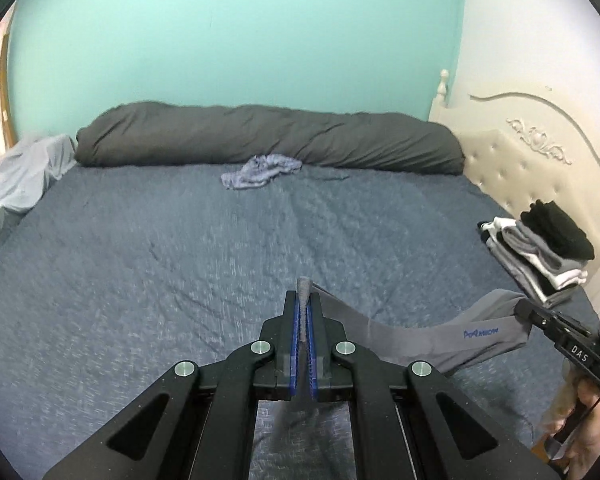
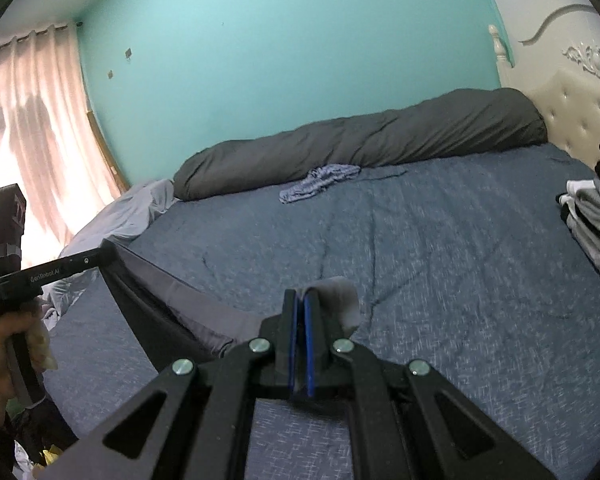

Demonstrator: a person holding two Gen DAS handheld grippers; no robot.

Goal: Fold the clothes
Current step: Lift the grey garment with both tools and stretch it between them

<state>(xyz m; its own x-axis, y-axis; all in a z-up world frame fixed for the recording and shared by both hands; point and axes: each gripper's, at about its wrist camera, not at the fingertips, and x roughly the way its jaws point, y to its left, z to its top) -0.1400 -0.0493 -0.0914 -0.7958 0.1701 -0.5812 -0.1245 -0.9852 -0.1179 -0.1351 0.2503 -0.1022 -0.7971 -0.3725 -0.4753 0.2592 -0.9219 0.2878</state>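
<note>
Grey garment point(image 1: 440, 334) hangs stretched above the bed point(image 1: 180, 260), one end pinched in my left fingers point(image 1: 303, 304), the other in my right fingers point(image 2: 302, 300). Folded stack point(image 1: 540, 248) done; crumpled blue garment point(image 1: 260, 172) remains.

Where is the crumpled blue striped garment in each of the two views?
Left wrist view: crumpled blue striped garment, upper middle, touching the dark grey bolster.
Right wrist view: upper middle, slightly right, before the same bolster.
Shared landmark: the bolster along the turquoise wall.
</note>
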